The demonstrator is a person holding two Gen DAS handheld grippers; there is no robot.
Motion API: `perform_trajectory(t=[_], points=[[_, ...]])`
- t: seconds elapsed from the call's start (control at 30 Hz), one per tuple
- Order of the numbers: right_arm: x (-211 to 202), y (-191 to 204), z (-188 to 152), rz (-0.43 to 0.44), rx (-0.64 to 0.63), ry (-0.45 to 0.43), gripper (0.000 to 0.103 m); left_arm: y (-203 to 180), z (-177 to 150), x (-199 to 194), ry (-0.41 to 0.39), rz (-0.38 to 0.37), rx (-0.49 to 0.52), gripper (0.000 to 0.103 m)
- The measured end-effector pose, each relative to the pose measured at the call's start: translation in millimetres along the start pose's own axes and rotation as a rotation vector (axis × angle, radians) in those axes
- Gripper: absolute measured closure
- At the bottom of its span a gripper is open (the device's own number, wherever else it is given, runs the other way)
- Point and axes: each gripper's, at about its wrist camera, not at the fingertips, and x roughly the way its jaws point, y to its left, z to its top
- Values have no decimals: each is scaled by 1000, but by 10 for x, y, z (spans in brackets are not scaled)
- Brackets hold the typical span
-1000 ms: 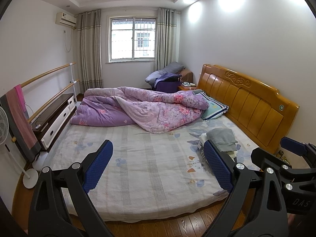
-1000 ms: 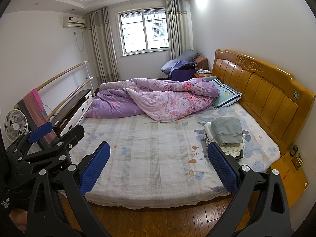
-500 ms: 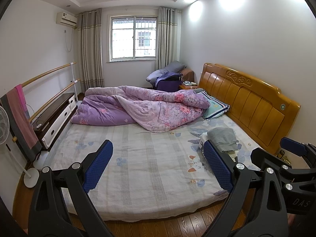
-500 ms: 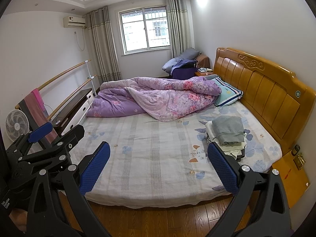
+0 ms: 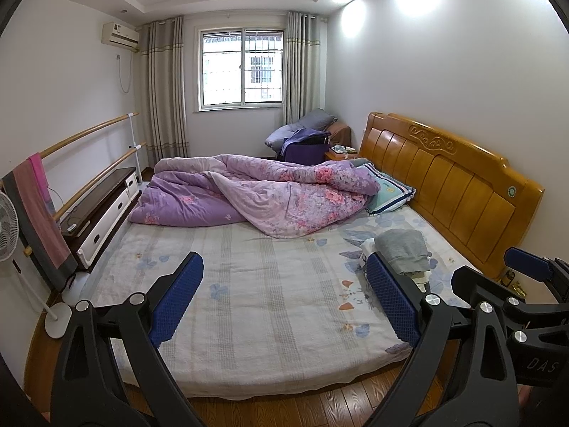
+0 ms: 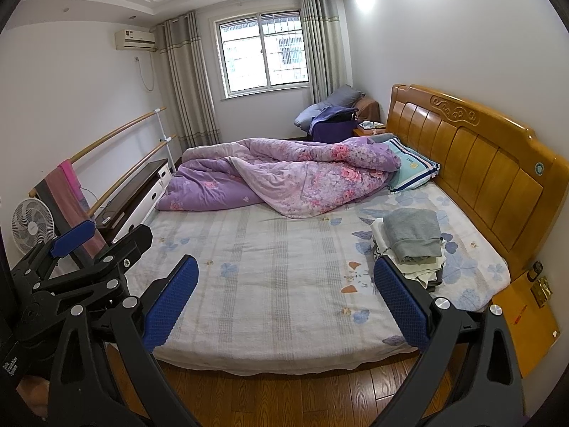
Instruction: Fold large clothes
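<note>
The left hand-held gripper [image 5: 284, 299] has its blue-padded fingers [image 5: 176, 299] spread wide apart with nothing between them, held level above the foot of the bed [image 5: 249, 320]. The right hand-held gripper [image 6: 286, 306] is the same: fingers far apart, empty, pointing up the bed from its foot edge. Each shows in the other's view, the right one cut off at the right border of the left wrist view, the left one at the lower left of the right wrist view. The hands holding them are hidden behind the black frames.

A stack of folded clothes [image 6: 412, 245] lies on the mattress near the headboard [image 6: 480, 163], well apart from both grippers. A grey piece sits on top; the paler layers beneath show only as edges, and I cannot tell how many there are. In the left wrist view, the left gripper's right finger covers the stack's near corner.

Further up, a crumpled purple floral quilt [image 6: 284, 174] spreads across the bed, partly covering a striped pillow [image 6: 412, 167]. The sheet is pale with blue flowers (its near half bare). The floor [image 6: 284, 391] is wood. Along the left wall run two wooden rails [image 5: 89, 149] with a pink towel [image 5: 39, 206] draped over them, a low cabinet [image 5: 103, 213] and a white fan [image 6: 32, 226]. A curtained window [image 5: 243, 67] faces the foot of the room.
</note>
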Motion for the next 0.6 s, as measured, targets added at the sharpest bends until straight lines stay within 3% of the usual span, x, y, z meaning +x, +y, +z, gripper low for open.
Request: perform_trajectory(t=[0.4,0.6], points=[[112,-3,11,17,5,10,8,216,-81,-33,12,15,-6,9],[479,63,49,40,6,56,8,477,-83,231,44,22,-5,9]])
